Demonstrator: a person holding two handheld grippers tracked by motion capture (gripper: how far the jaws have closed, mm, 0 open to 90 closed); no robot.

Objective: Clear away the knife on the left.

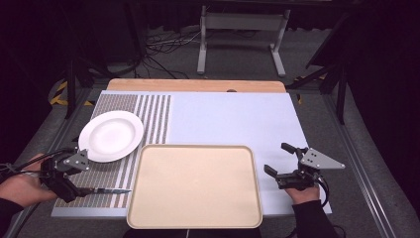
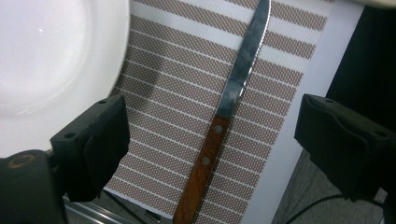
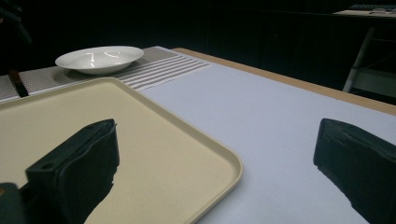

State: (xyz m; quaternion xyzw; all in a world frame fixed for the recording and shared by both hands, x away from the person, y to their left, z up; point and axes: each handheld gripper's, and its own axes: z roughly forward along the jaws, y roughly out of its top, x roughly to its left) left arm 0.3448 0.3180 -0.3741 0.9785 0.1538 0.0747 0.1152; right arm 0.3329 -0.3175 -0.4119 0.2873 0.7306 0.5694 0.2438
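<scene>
Holding my left tool at the lower left of the high view, I have its jaws spread wide over the striped placemat, gripping nothing. In the left gripper view a steak knife with a riveted wooden handle and serrated blade lies flat on the placemat between the two jaws, touching neither, its blade running toward the top of the frame. A white plate sits on the placemat just above my left tool, its rim filling the upper left of the left gripper view. A beige tray lies at bottom centre on the pale blue tabletop. My right tool rests at lower right, just beside the tray's right edge, jaws wide apart and empty.
</scene>
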